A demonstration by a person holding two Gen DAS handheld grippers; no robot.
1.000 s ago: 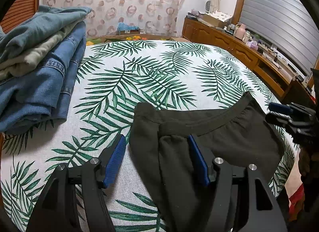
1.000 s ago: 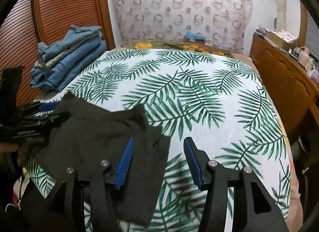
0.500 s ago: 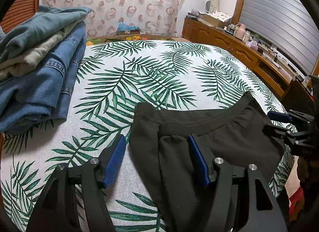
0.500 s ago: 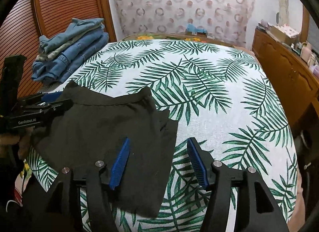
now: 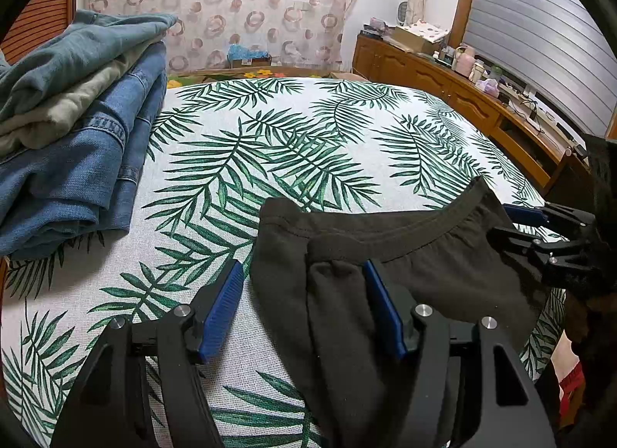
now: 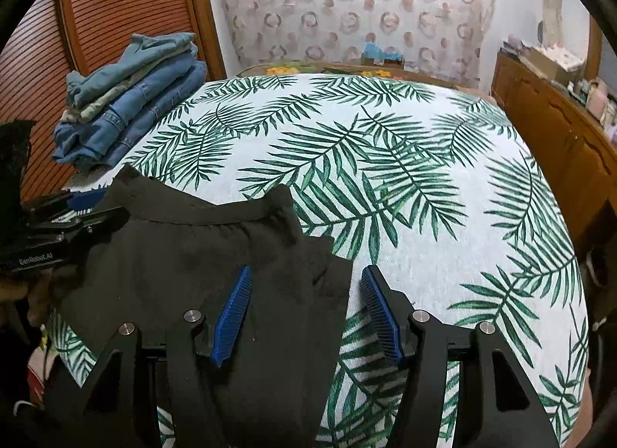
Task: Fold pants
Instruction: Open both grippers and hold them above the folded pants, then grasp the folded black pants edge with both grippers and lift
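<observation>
Black pants [image 5: 424, 263] lie folded flat near the front edge of the bed, waistband toward the far side. My left gripper [image 5: 304, 293] hovers open over the garment's left edge, one pad above the sheet and the other above the fabric. In the right wrist view the pants [image 6: 185, 255] fill the lower left, and my right gripper [image 6: 306, 305] stands open astride their right edge without pressing on it. Each gripper also shows in the other view: the right gripper [image 5: 505, 222] beside the waistband's right end, the left gripper [image 6: 104, 203] at its left end.
The bed's palm-leaf sheet [image 5: 308, 139] stretches away beyond the pants. A stack of folded jeans [image 5: 77, 139] sits at its far left corner, next to a slatted wooden door [image 6: 115, 4]. A wooden sideboard [image 5: 443, 81] with clutter runs along the right wall.
My right gripper has come in lower and closer over the pants' right edge, and its jaws stand a little wider. The left gripper and the pants have not moved.
</observation>
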